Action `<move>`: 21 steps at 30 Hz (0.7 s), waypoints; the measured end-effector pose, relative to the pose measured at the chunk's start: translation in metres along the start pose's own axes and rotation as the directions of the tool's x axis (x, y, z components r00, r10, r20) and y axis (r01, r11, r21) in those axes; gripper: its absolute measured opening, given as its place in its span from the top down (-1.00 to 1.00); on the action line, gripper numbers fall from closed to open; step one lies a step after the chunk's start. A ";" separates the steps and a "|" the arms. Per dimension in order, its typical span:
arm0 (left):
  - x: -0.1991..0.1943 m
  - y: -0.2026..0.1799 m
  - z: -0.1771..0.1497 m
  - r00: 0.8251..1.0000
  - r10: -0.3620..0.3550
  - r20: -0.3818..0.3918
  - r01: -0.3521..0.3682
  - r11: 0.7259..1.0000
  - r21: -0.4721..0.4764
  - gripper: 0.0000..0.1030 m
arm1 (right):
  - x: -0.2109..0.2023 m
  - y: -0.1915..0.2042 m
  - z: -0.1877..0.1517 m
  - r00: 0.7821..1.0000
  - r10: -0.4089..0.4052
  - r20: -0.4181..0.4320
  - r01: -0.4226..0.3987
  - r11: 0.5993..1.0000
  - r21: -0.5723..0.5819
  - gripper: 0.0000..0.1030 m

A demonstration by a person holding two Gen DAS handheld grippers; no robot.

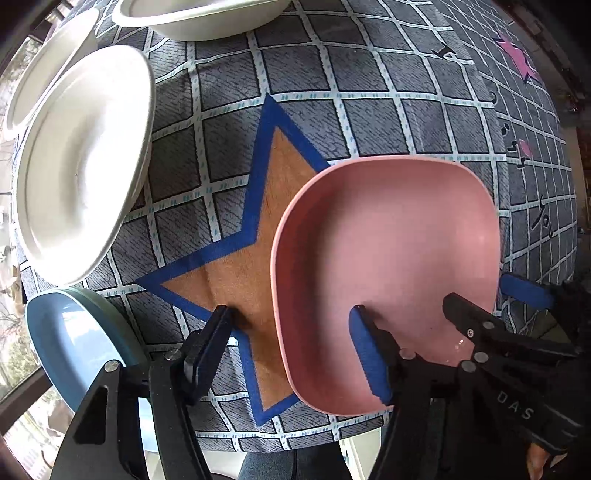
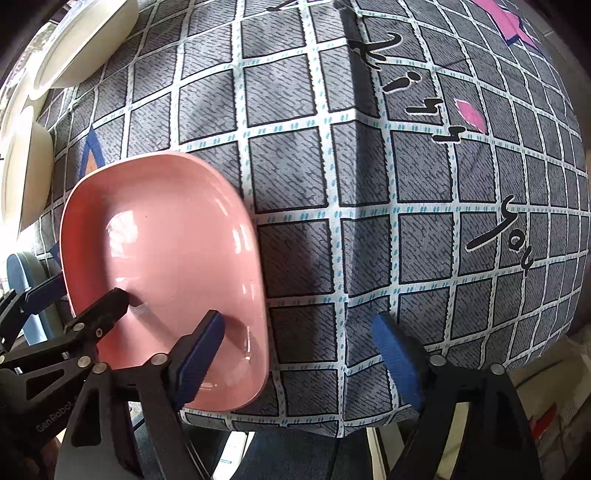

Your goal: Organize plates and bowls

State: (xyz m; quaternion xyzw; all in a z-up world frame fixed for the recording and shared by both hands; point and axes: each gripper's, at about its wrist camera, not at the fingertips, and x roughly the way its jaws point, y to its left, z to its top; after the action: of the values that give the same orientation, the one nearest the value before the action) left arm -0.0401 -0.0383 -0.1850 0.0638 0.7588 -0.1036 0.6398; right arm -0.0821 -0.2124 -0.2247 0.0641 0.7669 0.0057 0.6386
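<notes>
— Left gripper?
— I had it spread wide, fingers low and level.
— Right gripper?
— Also wide apart. Its fingers reached in beside my left, nothing clamped in either.

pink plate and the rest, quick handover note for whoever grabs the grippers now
Left gripper: open, one finger over the pink plate, the other on the cloth; nothing held.
Right gripper: open, straddling the pink plate's right rim; nothing held.
Pink plate lies flat at the near table edge. Blue plate on a green one at near left. White plates left; white bowl at the far side.
Done: blue on green. Left: pink plate and white pieces unsorted.
</notes>
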 end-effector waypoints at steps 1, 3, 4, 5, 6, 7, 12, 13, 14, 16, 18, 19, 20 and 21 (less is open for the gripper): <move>-0.001 -0.004 0.000 1.000 -0.001 0.001 0.001 1.000 0.024 -0.08 | -0.003 0.005 -0.002 1.000 -0.011 0.006 0.011 1.000 -0.022 -0.21; -0.004 -0.010 0.000 1.000 -0.020 0.005 0.019 0.998 0.064 0.15 | -0.007 0.011 -0.006 1.000 -0.014 0.017 0.015 0.999 -0.050 0.13; -0.005 -0.011 0.001 1.000 -0.031 -0.002 0.031 0.997 0.070 0.23 | -0.008 0.013 -0.007 1.000 0.000 0.019 0.001 0.999 -0.054 0.41; -0.005 -0.010 0.001 1.000 -0.027 -0.005 0.027 0.997 0.069 0.24 | -0.009 0.014 -0.008 1.000 0.028 0.008 -0.027 0.998 -0.052 0.51; -0.005 -0.006 0.002 0.999 -0.033 -0.004 0.033 0.997 0.067 0.27 | -0.008 0.013 -0.008 1.000 0.025 -0.004 -0.025 0.999 -0.040 0.51; -0.006 -0.003 0.003 0.999 -0.035 -0.004 0.035 0.997 0.062 0.31 | -0.008 0.012 -0.009 0.999 0.035 -0.008 -0.035 0.999 -0.028 0.51; -0.015 0.018 0.000 0.999 -0.050 0.003 0.050 0.998 0.044 0.39 | -0.011 0.009 -0.012 0.992 0.116 -0.051 -0.115 0.993 0.014 0.51; -0.018 0.021 -0.001 0.999 -0.042 0.010 0.041 0.998 0.050 0.39 | -0.014 0.012 -0.013 0.992 0.114 -0.054 -0.114 0.993 0.007 0.51; -0.021 0.025 -0.002 0.999 -0.031 0.020 0.030 0.998 0.055 0.39 | -0.017 0.015 -0.014 0.993 0.110 -0.053 -0.110 0.994 -0.004 0.51; -0.027 0.034 -0.004 0.999 -0.019 0.033 0.017 0.998 0.058 0.39 | -0.021 0.025 -0.016 0.993 0.104 -0.054 -0.106 0.994 -0.021 0.51; -0.035 0.045 -0.006 0.999 -0.025 0.042 0.023 0.999 0.044 0.39 | -0.026 0.033 -0.016 0.992 0.109 -0.058 -0.111 0.993 -0.034 0.51; -0.039 0.052 -0.007 0.998 -0.032 0.046 0.030 0.999 0.033 0.39 | -0.027 0.039 -0.017 0.992 0.113 -0.058 -0.115 0.993 -0.039 0.51; -0.044 0.059 -0.008 0.998 -0.037 0.050 0.036 0.999 0.021 0.39 | -0.030 0.043 -0.015 0.992 0.116 -0.058 -0.119 0.992 -0.046 0.51; -0.047 0.066 -0.008 0.998 -0.038 0.055 0.037 0.999 0.010 0.39 | -0.034 0.048 -0.015 0.991 0.120 -0.057 -0.123 0.991 -0.053 0.51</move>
State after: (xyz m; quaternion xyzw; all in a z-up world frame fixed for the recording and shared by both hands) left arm -0.0249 0.0290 -0.1423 0.0496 0.7416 -0.1208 0.6580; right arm -0.0862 -0.1670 -0.1844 0.0927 0.7779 0.0678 0.6178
